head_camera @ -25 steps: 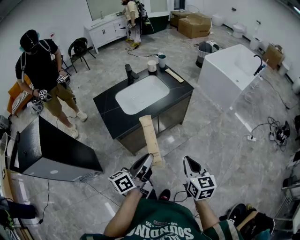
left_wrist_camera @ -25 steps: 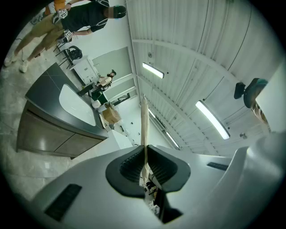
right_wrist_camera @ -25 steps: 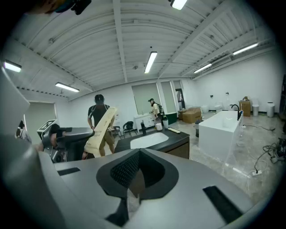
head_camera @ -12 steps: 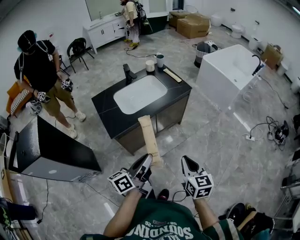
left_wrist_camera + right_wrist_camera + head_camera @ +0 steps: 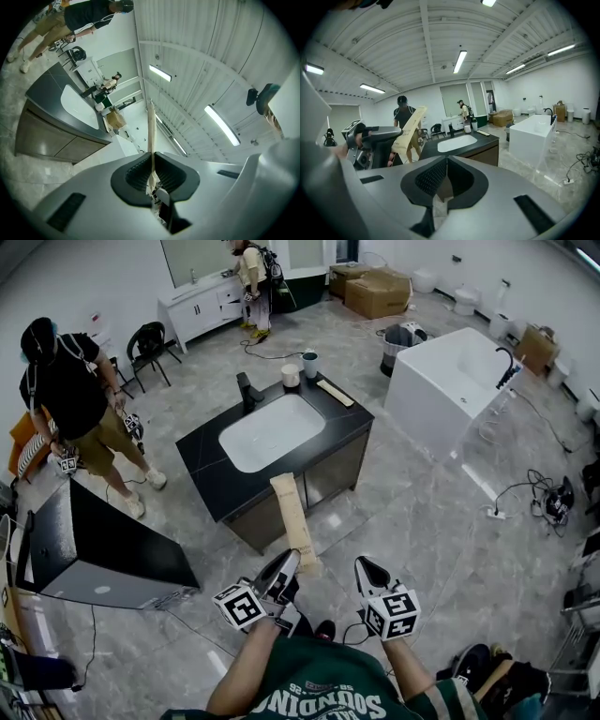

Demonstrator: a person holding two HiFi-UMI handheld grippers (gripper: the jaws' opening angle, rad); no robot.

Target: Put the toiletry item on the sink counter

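Left gripper (image 5: 289, 566) clamped nearly shut on the bottom end of a long flat beige toiletry pack (image 5: 293, 521); pads pinch its thin edge, and the pack sticks up and forward out of the jaws. Pack is in the air over the floor in front of the black sink counter (image 5: 211, 476), not on it; in the head view its far end overlaps the counter's near edge. Right gripper (image 5: 362, 569) jaws together, nothing in them. On the counter: white basin (image 5: 267, 432), black faucet (image 5: 246, 390), two cups (image 5: 291, 376).
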